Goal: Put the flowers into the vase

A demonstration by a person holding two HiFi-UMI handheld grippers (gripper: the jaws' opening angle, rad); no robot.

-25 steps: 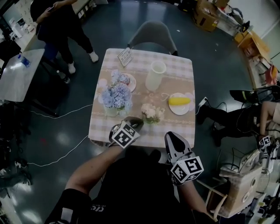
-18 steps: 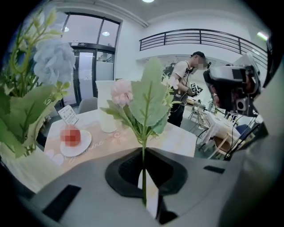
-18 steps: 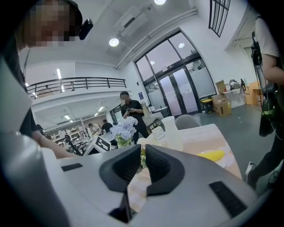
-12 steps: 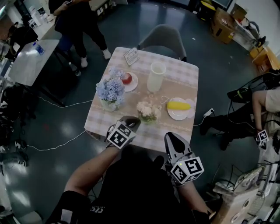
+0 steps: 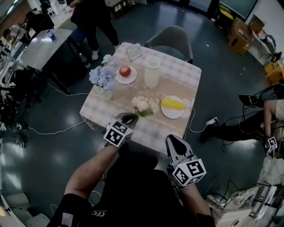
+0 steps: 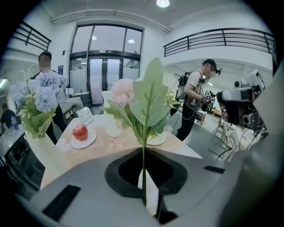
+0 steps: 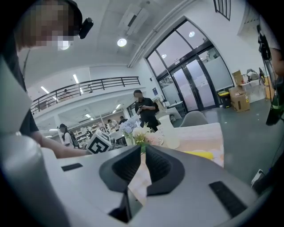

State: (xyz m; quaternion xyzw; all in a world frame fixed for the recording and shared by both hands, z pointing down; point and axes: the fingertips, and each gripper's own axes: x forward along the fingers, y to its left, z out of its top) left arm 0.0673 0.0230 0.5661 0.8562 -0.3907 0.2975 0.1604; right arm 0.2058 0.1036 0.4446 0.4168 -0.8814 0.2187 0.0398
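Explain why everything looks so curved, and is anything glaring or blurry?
Head view: wide lens bows the room around the table; glossy floor mirrors lights. Left gripper view: dark round corners, ceiling lamp flares, held flower looms large. Right gripper view: its fingers look soft.

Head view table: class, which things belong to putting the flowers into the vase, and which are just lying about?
Belong to the job: pale flowers, stem held in the left tongs; white vase.
Lying about: apple; yellow food; card; blue flowers.
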